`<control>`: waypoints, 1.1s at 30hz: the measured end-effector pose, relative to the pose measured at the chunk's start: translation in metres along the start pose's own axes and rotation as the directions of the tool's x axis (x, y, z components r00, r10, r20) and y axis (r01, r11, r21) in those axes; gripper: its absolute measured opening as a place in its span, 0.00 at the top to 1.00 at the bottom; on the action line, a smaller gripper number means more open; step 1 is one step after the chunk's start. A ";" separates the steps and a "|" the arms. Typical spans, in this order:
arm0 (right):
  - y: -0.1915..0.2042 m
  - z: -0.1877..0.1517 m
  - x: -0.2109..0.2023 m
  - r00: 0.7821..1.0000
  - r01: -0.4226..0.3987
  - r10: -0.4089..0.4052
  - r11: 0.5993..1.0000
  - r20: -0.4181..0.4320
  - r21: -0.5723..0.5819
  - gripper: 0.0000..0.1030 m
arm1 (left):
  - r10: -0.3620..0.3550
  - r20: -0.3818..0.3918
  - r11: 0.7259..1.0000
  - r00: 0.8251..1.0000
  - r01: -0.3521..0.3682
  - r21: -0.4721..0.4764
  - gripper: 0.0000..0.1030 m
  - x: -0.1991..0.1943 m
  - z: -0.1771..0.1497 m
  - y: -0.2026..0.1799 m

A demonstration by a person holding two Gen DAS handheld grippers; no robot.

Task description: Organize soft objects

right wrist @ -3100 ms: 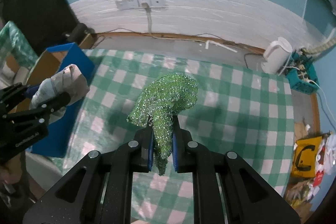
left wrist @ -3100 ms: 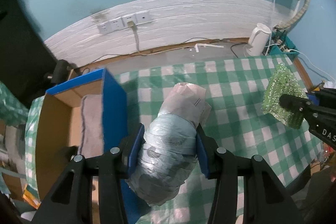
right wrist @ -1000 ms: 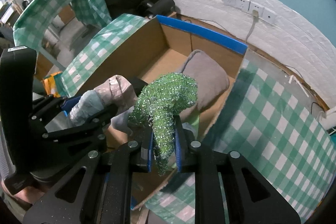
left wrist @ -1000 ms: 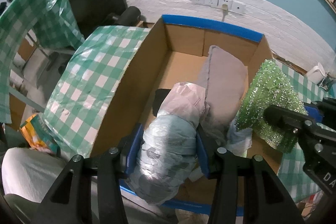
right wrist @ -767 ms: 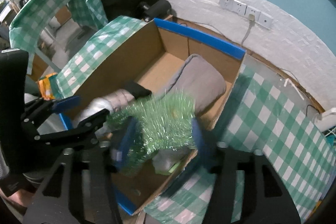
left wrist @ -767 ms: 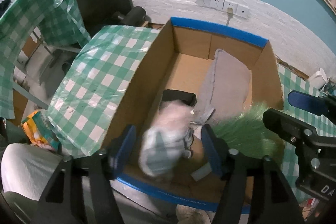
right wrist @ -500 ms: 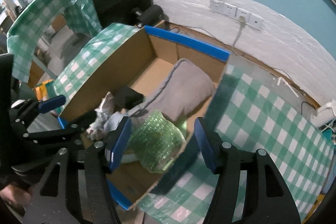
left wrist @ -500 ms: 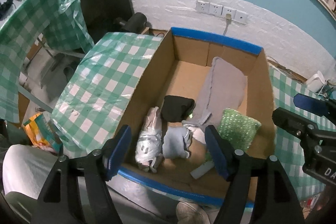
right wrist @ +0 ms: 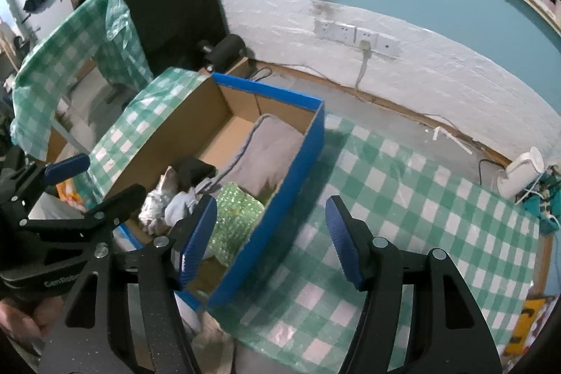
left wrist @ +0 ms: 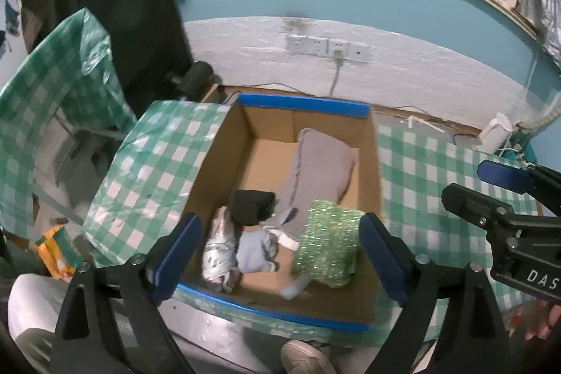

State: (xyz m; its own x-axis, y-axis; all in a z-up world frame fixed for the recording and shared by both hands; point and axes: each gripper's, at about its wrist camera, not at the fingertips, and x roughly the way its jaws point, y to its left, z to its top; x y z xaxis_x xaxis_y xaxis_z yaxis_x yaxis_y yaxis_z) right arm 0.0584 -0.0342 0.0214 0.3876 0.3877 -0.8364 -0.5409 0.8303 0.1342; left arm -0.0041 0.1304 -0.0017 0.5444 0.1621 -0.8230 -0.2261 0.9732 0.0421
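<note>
With the silver wrapped bundle (left wrist: 220, 249) and green sparkly cloth (left wrist: 328, 247) lying in the cardboard box (left wrist: 303, 106), we lift clear: left claw (left wrist: 280, 253) opening, empty; right claw (right wrist: 271, 239) apart, empty.

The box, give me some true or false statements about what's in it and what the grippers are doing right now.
1. The green sparkly cloth lies inside the box. True.
2. The left gripper holds the wrapped bundle. False: its jaws are opening with nothing gripped; the bundle lies in the box.
3. A grey cushion rests along the box's right side. True.
4. The right gripper is shut on the green cloth. False: its jaws stand apart, empty.
5. The box rim is red. False: it is blue.
</note>
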 end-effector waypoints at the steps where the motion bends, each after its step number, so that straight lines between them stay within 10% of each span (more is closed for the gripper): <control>1: -0.003 -0.001 -0.003 1.000 0.001 -0.001 1.000 0.004 0.003 0.38 | -0.006 0.003 1.000 1.000 0.006 0.006 0.07 -0.002 0.001 -0.003; 33: -0.069 -0.027 -0.053 0.995 0.050 -0.059 0.992 0.078 0.117 0.31 | -0.077 0.035 0.988 0.996 0.071 0.134 0.02 -0.025 0.005 -0.062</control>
State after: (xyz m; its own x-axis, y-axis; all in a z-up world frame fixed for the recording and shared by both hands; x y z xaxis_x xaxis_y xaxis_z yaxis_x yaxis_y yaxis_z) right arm 0.0552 -0.1231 0.0426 0.4759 0.3682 -0.7987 -0.4300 0.8896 0.1539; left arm 0.0006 0.0672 0.0193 0.5883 0.0925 -0.8033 -0.0763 0.9954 0.0588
